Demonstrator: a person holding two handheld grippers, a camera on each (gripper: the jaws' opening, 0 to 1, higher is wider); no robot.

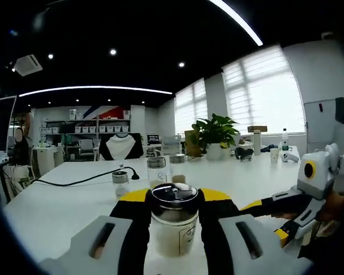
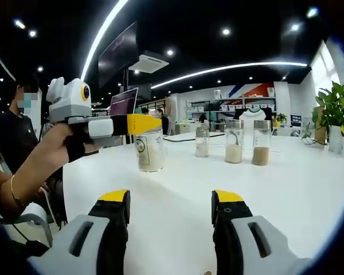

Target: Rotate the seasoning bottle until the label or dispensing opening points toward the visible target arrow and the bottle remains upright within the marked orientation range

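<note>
The seasoning bottle (image 1: 174, 226) is a clear glass jar with a shiny metal lid and pale powder inside, standing upright on the white table (image 1: 57, 212). My left gripper (image 1: 174, 197) is shut on it, its yellow-tipped jaws pressed against both sides just below the lid. In the right gripper view the same bottle (image 2: 149, 152) stands to the left with the left gripper (image 2: 142, 125) clamped at its top, held by a person's hand. My right gripper (image 2: 171, 197) hovers low over the table, open, with nothing between its jaws. It also appears at the right as the right gripper (image 1: 286, 215).
Three more glass jars (image 2: 234, 146) stand in a row behind the bottle, two holding powder. A black cable (image 1: 80, 181) runs across the table at the left. A potted plant (image 1: 215, 136) stands at the far edge. A person (image 2: 11, 137) sits at the left.
</note>
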